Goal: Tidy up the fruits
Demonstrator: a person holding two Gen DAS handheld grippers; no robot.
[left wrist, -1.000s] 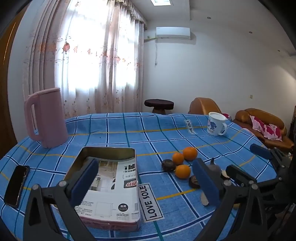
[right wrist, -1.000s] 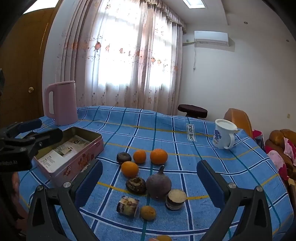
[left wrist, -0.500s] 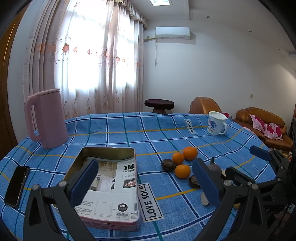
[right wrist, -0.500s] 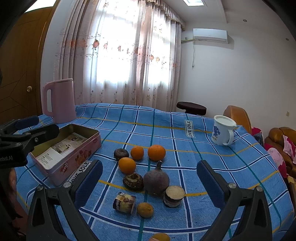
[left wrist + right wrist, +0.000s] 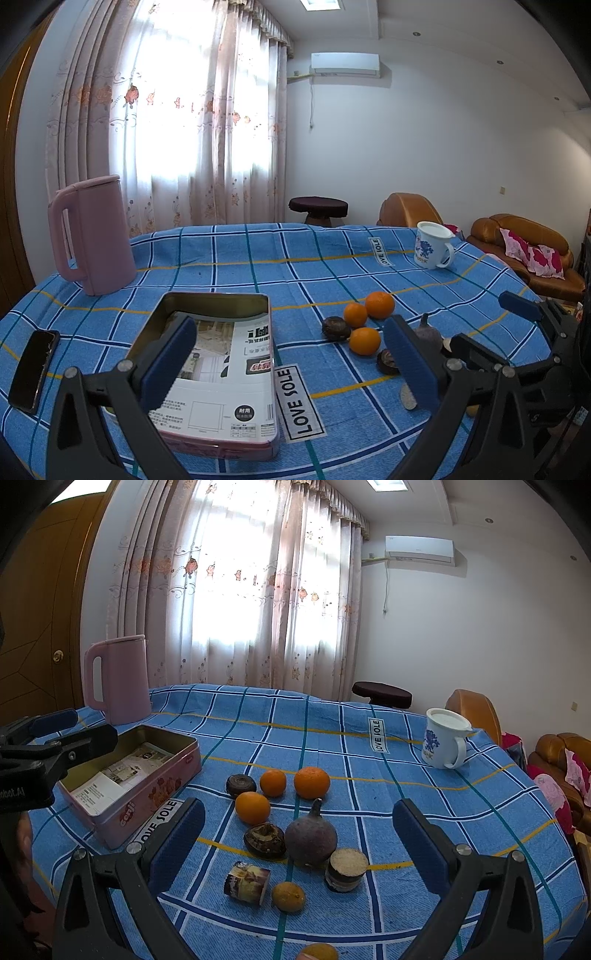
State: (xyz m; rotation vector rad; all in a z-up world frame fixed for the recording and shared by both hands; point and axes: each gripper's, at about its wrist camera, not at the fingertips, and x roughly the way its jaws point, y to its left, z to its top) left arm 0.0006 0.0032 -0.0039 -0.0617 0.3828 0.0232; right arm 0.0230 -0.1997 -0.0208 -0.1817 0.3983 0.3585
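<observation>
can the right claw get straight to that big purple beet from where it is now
Probably yes. The right claw is open and empty, with the purple beet framed between its fingers. Nothing sits on the beet, though a dark fruit and a cut piece crowd its sides.

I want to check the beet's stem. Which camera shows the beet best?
The right wrist view: the beet sits whole, stem up, between the open fingers. In the left wrist view a finger hides most of it.

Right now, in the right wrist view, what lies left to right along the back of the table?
Left gripper → pink kettle → pink tin → dark round fruit → small orange → larger orange → white mug.
</observation>
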